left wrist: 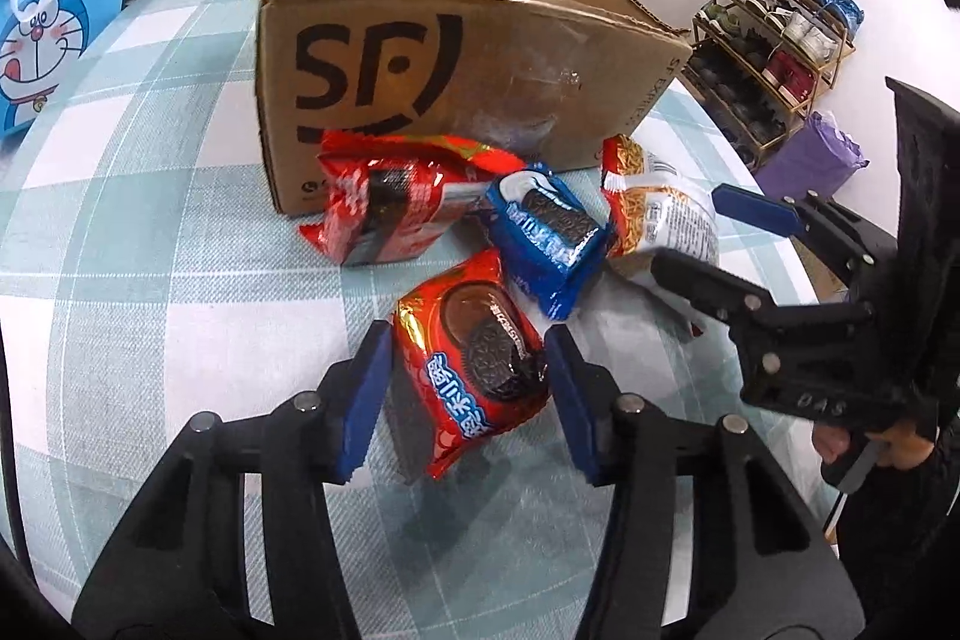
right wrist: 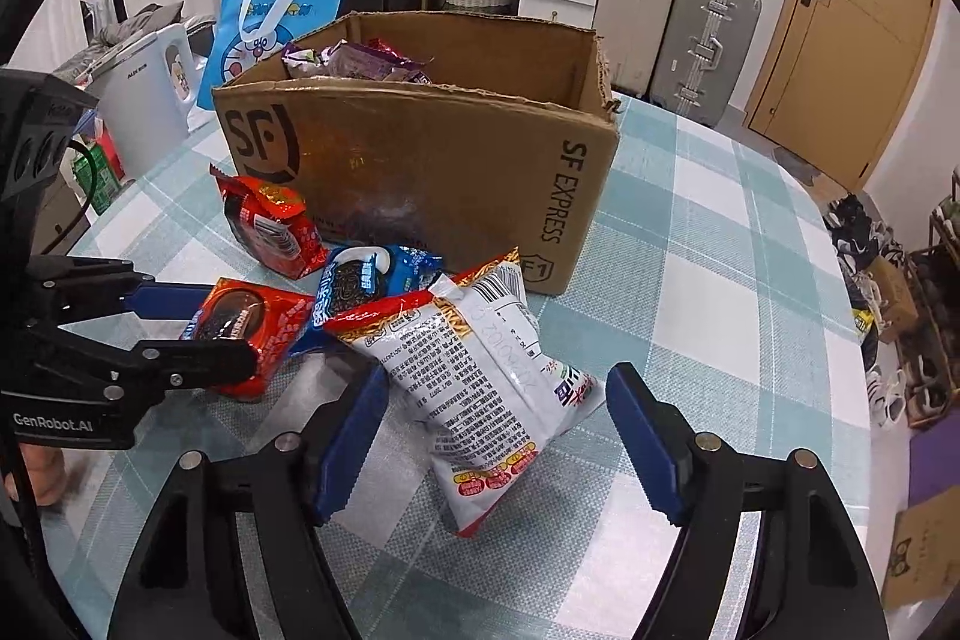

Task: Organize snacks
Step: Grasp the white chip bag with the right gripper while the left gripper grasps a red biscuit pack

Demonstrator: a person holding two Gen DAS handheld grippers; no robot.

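light: bright, even indoor | shadows: soft | glare: on snack wrappers | focus: sharp | edges: fisheye warp, black corners

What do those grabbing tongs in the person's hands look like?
Both are matte black plastic with silver round bolts at the joints. Each of the left tongs and right tongs ends in two blue ridged pads. The left one's body reads "GenRobot.AI" in white, with a black cable beside it. The person wears a dark sleeve.

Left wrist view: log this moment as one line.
left gripper: shut on red cookie pack | right gripper: open around noodle bag | box: behind
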